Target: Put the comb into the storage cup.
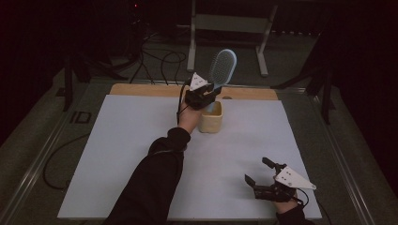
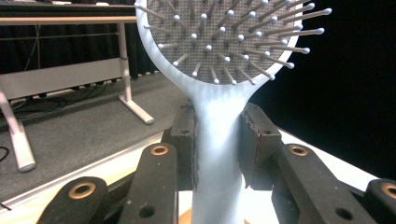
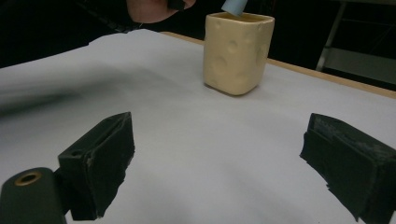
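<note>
One pale blue hairbrush stands head-up, handle end inside the cream cup at the table's far middle, clamped by the left gripper (forearm outstretched); right gripper rests near-right, jaws apart.

Pale blue hairbrush stands upright, handle tip inside cream cup.

A white sheet is covering most of the table, and a wooden edge is showing along its far side in the upper middle of the frame. A grey carpet floor is lying around it. A light metal stand is standing at the top centre. Black cables are lying on the floor at the upper left. The room behind is staying very dark.
</note>
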`<state>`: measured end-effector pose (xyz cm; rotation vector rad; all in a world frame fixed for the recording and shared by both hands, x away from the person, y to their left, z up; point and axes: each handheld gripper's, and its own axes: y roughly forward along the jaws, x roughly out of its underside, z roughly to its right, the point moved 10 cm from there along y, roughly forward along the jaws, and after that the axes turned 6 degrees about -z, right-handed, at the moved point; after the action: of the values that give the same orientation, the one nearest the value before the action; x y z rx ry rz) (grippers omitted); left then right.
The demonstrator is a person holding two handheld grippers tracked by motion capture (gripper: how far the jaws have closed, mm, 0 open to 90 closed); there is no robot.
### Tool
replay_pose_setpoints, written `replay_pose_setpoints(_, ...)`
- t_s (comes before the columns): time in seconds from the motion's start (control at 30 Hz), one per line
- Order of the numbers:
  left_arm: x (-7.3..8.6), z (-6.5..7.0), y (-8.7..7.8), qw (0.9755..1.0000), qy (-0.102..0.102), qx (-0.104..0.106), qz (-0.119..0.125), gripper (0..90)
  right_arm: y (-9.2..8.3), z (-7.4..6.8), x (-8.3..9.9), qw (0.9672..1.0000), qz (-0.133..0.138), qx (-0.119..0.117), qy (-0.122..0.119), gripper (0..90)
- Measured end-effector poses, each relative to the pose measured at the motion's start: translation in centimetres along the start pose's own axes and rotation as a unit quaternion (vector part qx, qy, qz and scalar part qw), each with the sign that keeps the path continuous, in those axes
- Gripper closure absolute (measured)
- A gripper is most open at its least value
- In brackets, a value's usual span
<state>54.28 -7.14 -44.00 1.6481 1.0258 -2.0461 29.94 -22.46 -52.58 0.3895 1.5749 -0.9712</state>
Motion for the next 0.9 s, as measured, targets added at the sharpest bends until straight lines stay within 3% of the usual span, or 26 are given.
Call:
replay_pose_setpoints(0.2, 0.6, 0.0, 0.1, 0.9999, 0.012, -0.003, 0.001, 70.0, 0.0, 0.0, 0.0, 1.0, -0.001, 0.0, 0.0, 9.0)
replay_pose_setpoints(0.5, 1.8, -0.1, 0.5, 0.9999, 0.013, -0.007, -0.003, 69.9, 0.0, 0.0, 0.0, 1.0, -0.001, -0.002, 0.001, 9.0)
replay_pose_setpoints(0.67, 2.4, -0.1, 0.5, 0.9993, 0.021, -0.031, -0.005, 69.8, 0.0, -0.1, 0.0, 1.0, -0.001, -0.001, 0.0, 9.0)
replay_pose_setpoints(0.9, 3.4, 0.2, 0.7, 0.9975, 0.047, -0.044, -0.029, 69.1, 0.1, -0.1, 0.0, 1.0, -0.002, -0.002, -0.001, 9.0)
